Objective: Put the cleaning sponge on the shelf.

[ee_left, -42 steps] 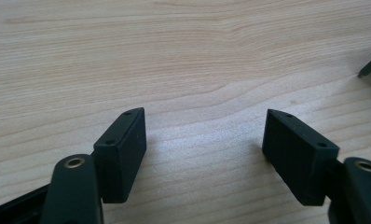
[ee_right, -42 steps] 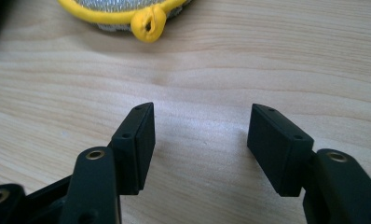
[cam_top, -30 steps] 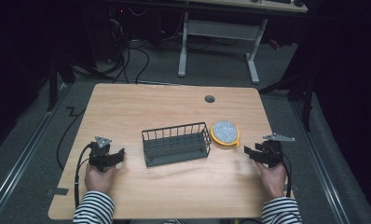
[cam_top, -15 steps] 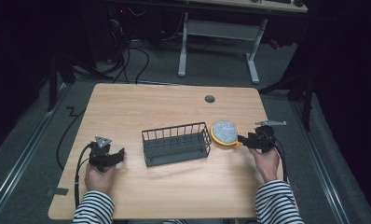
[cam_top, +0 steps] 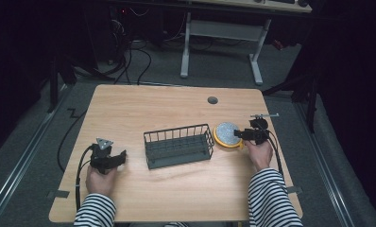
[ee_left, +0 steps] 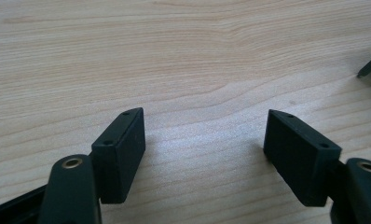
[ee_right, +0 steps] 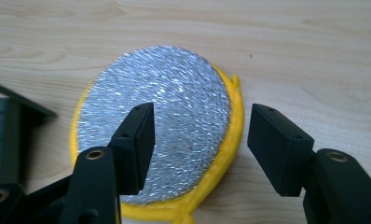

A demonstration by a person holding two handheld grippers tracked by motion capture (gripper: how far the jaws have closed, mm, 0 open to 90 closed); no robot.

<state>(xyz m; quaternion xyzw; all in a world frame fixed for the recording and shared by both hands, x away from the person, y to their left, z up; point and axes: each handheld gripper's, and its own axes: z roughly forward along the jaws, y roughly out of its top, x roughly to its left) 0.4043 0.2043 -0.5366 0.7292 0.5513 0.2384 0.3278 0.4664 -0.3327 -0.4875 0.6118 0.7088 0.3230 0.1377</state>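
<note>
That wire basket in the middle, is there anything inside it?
Nothing seems to sit inside the wire basket; through its bars the high view shows just a dark floor. The silver-and-yellow scrubber pad lies outside, by its right end. The corners behind the near wall are partly screened.

yellow pad bottom rim cropped (right gripper view), partly behind jaw

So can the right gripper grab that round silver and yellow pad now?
Probably yes. The right gripper is open, with the yellow rim of the scouring pad between its jaws and nothing blocking it.
</note>
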